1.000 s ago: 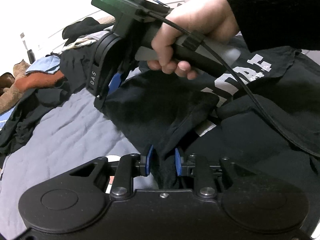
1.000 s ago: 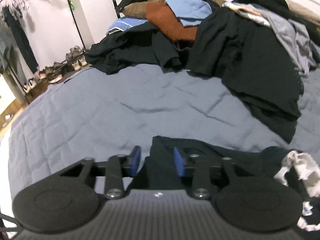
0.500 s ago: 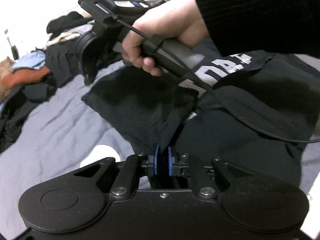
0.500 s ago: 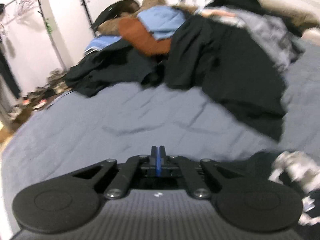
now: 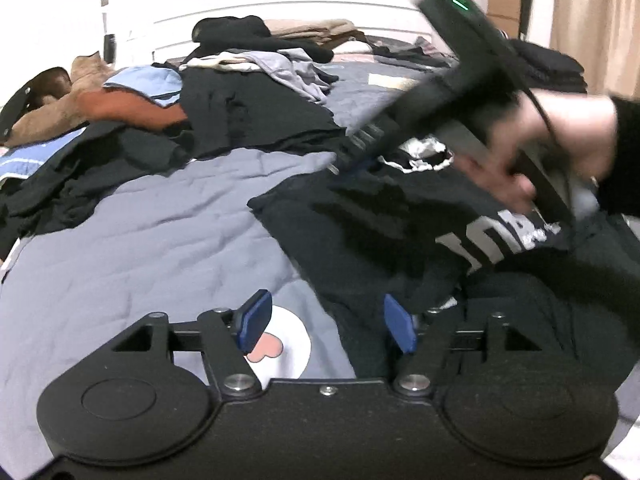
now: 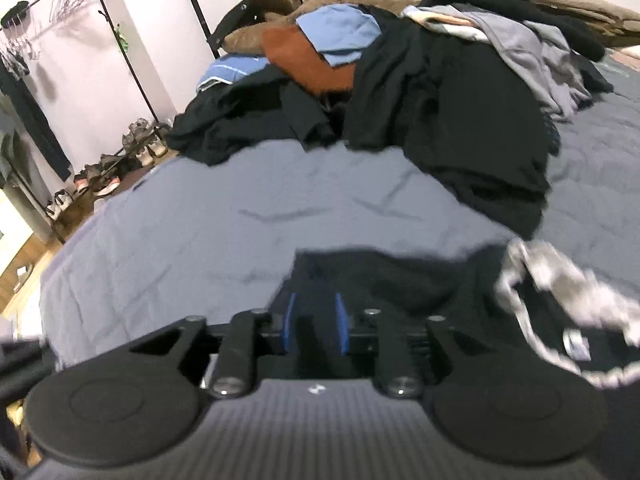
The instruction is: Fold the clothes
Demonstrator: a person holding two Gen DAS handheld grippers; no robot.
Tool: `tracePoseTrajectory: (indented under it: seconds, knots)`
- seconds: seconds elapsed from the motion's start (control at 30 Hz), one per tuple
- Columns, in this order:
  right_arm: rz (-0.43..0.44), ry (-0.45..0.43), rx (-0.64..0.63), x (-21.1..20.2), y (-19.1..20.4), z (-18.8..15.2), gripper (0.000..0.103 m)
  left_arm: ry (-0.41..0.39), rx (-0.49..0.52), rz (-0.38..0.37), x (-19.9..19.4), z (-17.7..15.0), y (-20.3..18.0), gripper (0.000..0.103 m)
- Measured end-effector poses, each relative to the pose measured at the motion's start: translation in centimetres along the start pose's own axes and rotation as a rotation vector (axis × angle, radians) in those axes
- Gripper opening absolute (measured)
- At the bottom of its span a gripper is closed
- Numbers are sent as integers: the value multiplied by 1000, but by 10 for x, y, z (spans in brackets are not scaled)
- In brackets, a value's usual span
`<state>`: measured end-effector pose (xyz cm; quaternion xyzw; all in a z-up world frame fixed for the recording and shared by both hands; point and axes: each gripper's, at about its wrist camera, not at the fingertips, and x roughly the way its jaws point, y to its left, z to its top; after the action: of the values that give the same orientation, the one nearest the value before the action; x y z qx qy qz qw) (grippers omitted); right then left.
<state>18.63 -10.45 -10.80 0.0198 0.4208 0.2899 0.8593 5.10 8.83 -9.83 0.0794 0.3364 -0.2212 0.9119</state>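
Observation:
A black T-shirt (image 5: 384, 236) with white lettering lies spread on the grey-blue bedspread (image 5: 132, 248). My left gripper (image 5: 326, 324) hovers over the shirt's near left edge. Its jaws are opening, and the blue pads (image 5: 256, 320) stand wide apart and touch no cloth. A hand (image 5: 560, 148) holds my right gripper (image 5: 352, 160), blurred, over the shirt's far edge beside its white-trimmed collar (image 5: 420, 156). In the right wrist view the right gripper (image 6: 315, 322) has its jaws opening above the black shirt (image 6: 384, 276). A dark fold shows between its pads, and they do not press it.
A pile of loose clothes (image 6: 420, 80) in black, blue, rust and grey fills the far part of the bed. A stack of folded dark garments (image 5: 548, 64) sits at the far right. A clothes rack (image 6: 60, 40) and shoes (image 6: 140, 144) stand off the bed's left side.
Both grippers were shut half a second ago, the left on a fold of the black shirt; now both have let go and lifted. The shirt fold lies flat on the bed.

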Motion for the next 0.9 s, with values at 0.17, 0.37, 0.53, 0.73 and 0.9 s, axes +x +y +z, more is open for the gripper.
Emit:
tracePoseTrajectory:
  seconds: [0.17, 0.37, 0.53, 0.73, 0.9]
  knots:
    - [-65, 74, 19, 7, -15, -31, 39, -25, -31, -11, -2, 6, -3, 78]
    - [6, 0, 107, -36, -20, -50, 39, -66, -70, -38, -5, 12, -4, 78]
    - [41, 8, 78, -55, -9, -62, 39, -88, -3, -31, -4, 10, -15, 75]
    - [40, 54, 110, -53, -6, -77, 39, -58, 39, -45, 5, 7, -27, 72]
    - [57, 43, 150, -49, -7, -88, 37, -63, 30, -43, 6, 9, -26, 73]
